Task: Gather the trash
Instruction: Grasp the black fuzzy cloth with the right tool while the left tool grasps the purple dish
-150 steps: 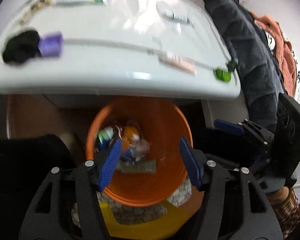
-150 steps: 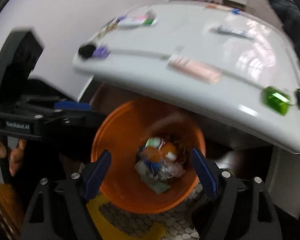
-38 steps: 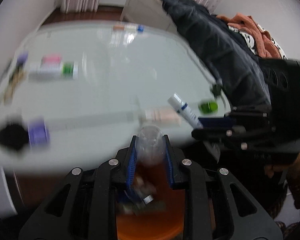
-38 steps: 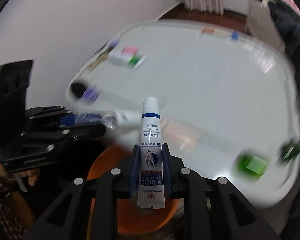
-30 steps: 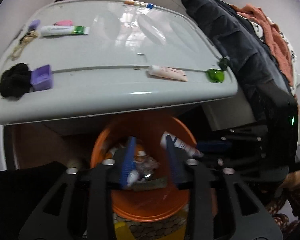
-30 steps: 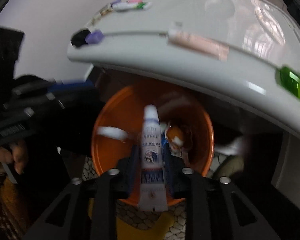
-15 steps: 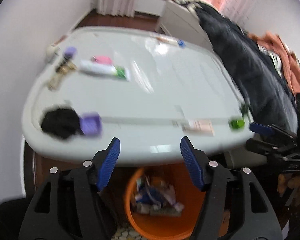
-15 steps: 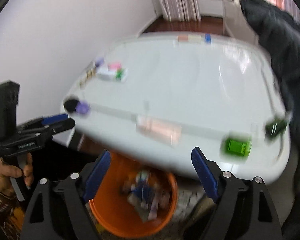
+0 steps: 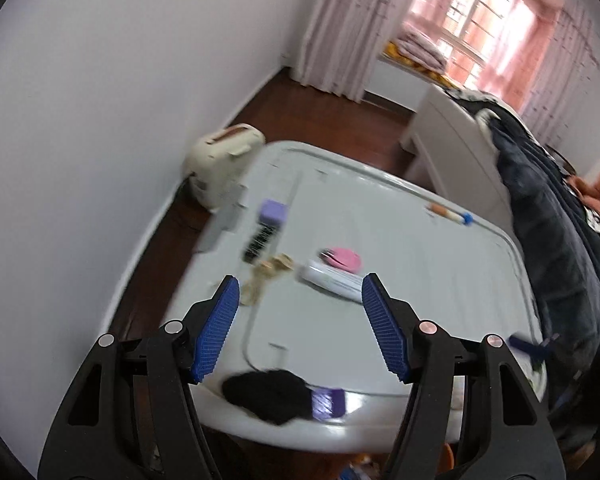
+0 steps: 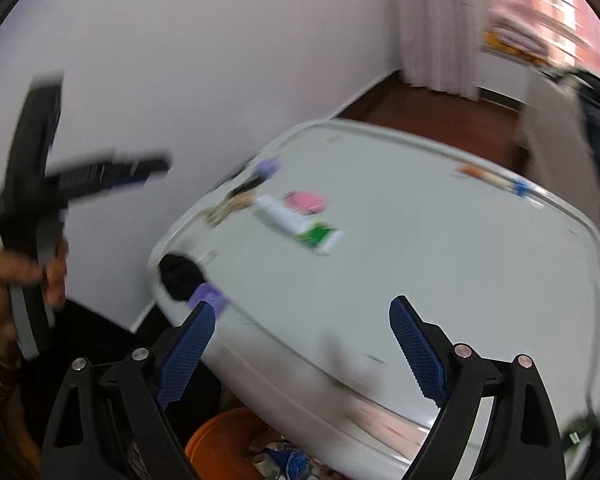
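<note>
We hold the left gripper (image 9: 300,324) with its ribbed blue pads spread wide and nothing between them, above the near left part of the white table (image 9: 400,248). Just beyond its fingers lies the white tube (image 9: 332,280), a soft squeezable shape lying flat beside a pink round object (image 9: 342,256) and a tangle of pale keys (image 9: 266,270). At the near edge a black cloth lump (image 9: 268,394) touches a small purple box (image 9: 328,402). A cream appliance (image 9: 224,160) stands on the dark wood floor at the table's far left corner, a thing the right view does not show.

From the right wrist we see the same tube (image 10: 296,222) with its green end, blurred, and the left gripper (image 10: 112,172) raised in a hand at far left. The right gripper (image 10: 304,344) is likewise released, empty, over the near table edge. Only this view shows the orange bin (image 10: 220,436) below that edge, smooth plastic, with crumpled wrappers (image 10: 284,460) inside. A pen-like stick (image 10: 496,180) lies far right on the glossy top
</note>
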Demonstrator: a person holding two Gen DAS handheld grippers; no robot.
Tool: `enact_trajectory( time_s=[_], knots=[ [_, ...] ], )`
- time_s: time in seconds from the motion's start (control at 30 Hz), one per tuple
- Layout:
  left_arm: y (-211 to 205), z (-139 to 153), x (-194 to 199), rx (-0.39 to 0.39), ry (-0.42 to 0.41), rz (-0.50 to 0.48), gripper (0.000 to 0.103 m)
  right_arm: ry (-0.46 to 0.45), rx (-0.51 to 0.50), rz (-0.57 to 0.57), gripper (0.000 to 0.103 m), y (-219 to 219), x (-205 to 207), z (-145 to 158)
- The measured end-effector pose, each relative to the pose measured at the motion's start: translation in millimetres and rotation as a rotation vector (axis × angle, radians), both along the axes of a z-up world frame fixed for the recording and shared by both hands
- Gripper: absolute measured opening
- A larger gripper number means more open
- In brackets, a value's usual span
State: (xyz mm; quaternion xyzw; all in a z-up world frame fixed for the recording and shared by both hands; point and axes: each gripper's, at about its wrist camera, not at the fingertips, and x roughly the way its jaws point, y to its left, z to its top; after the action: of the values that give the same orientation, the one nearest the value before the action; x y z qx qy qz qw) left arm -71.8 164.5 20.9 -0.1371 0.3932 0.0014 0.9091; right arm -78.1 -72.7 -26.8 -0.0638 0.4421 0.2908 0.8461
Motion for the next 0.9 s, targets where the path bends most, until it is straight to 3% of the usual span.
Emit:
enact_trajectory(
  time_s=[0.4,0.47,0.53,0.57,0.63,0.8,0.9],
  knots=[
    [94.4,-15.2,-24.4,-0.098,-0.002,0.257,0.063,0.005,-0.045,0.280,0.086,144.7,13.1,-65.6],
    [100.1,-20.3,-26.9,-0.121,0.015,0.260,0.063,-0.008,-0.093,0.330,0.079,164.4,11.6,-73.7],
    [102.4,-22.9,-27.7,-0.136,0.024,0.253,0.063,-0.013,-0.154,0.371,0.059,178.7,10.1,-83.8],
    [102.1,-23.0,-28.9,-0.138,0.023,0.247,0.063,-0.011,-0.157,0.377,0.057,182.2,9.6,-85.9],
    [101.1,-23.1,-28.6,-0.137,0.023,0.233,0.063,0.011,-0.140,0.353,0.044,183.4,14.2,-85.5],
    [94.2,-25.5,-25.2,-0.142,0.029,0.191,0.063,0.080,-0.018,0.192,0.043,152.4,34.9,-73.3],
    [80.6,-28.0,-19.4,-0.147,0.043,0.141,0.063,0.048,0.015,0.120,0.043,114.7,37.9,-52.1]
  ],
)
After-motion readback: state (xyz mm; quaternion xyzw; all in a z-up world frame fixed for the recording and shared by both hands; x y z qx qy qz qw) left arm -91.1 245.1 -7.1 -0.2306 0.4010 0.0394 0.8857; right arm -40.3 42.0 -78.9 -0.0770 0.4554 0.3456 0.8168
